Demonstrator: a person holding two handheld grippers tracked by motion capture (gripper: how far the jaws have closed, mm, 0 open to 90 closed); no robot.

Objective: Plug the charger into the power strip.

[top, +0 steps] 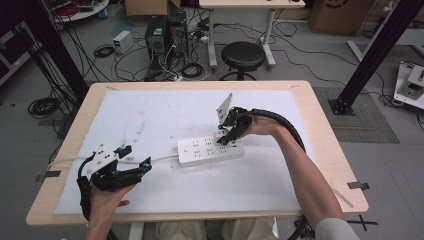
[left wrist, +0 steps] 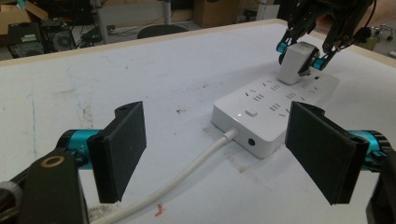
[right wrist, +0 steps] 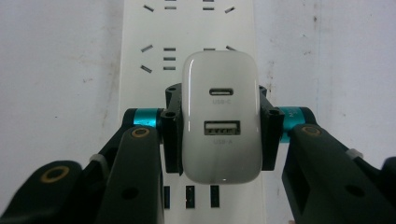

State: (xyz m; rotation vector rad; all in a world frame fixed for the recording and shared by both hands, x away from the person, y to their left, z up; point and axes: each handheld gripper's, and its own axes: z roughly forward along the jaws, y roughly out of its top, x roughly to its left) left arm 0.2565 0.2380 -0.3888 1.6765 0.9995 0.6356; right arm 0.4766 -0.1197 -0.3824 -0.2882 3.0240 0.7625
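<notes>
— Looking at the white charger [right wrist: 221, 123], where is it?
— Squeezed in the right gripper [right wrist: 221, 135], standing on the power strip [top: 210, 151], straight below that hand.
— And the left gripper [left wrist: 224, 156]?
— Wide open, holding nothing, farther away.

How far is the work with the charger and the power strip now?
Done: the right gripper is shut on the charger and has it standing on the strip. In hand: pressing it in or pulling it out, I cannot tell which. Left: finish and release. The left gripper is open, holding nothing.
</notes>
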